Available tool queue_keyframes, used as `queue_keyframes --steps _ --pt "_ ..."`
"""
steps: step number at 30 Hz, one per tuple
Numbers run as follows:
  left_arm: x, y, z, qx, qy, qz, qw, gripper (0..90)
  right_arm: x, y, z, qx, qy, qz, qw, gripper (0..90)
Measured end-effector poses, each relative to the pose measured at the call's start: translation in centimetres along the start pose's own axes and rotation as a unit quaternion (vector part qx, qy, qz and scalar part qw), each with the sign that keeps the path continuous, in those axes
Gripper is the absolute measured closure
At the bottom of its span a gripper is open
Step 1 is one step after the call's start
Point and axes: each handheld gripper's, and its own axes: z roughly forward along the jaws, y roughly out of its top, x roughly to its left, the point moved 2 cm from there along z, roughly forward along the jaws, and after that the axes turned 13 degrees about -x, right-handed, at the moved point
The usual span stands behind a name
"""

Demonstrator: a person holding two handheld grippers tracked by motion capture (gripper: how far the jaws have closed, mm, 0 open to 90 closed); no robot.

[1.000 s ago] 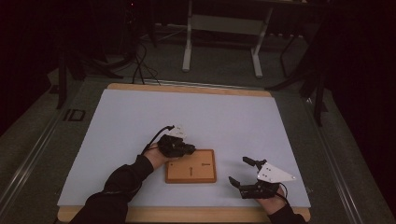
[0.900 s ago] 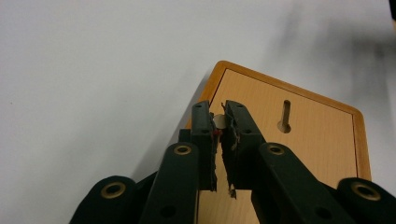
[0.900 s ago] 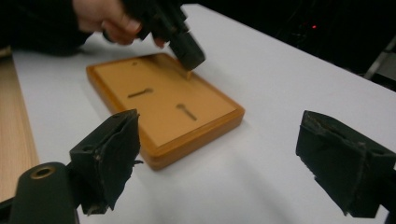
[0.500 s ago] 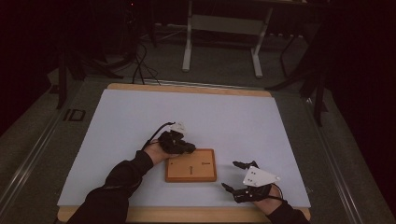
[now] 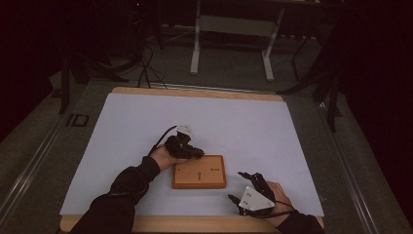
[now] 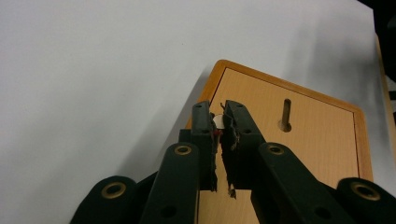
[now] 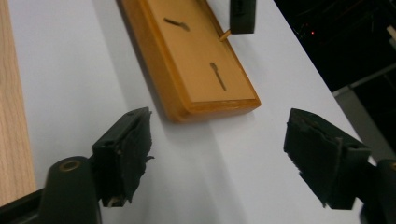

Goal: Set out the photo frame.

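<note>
My right claw [image 5: 242, 187] sits nearest me, close to the front edge of the bench [image 5: 195, 224], on the white sheet [image 5: 272, 126] just beside the wooden board [image 5: 199, 171]. Its jaws stand apart with nothing between them and have just been closing a little; in the right gripper view they frame the board's near corner, I judge ready to steady it. The board lies flat on the sheet, slightly forward of the claw, face up, with two keyhole slots [image 7: 217, 75] cut in its top. At its far left corner my left claw [image 5: 195, 152] is pressed together on a small thin peg [image 6: 217, 122], its tip over the board's edge. I judge I hold the peg there to guide it towards a slot
</note>
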Motion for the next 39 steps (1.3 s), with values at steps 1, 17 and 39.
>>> queue_keyframes --steps 1,17,39 --pt "0.0 0.0 0.0 0.000 0.000 -0.002 1.0000 83.7 0.2 0.0 0.1 0.002 -0.004 -0.017 0.9999 24.4" --pt "0.2 0.2 0.0 0.005 -0.001 -0.014 0.9999 83.7 3.7 -0.3 2.7 0.033 -0.020 -0.265 0.9635 46.3" --pt "0.0 0.2 0.1 0.012 0.000 -0.003 0.9999 83.5 4.3 -1.1 5.1 0.044 -0.038 -0.356 0.9329 66.5"
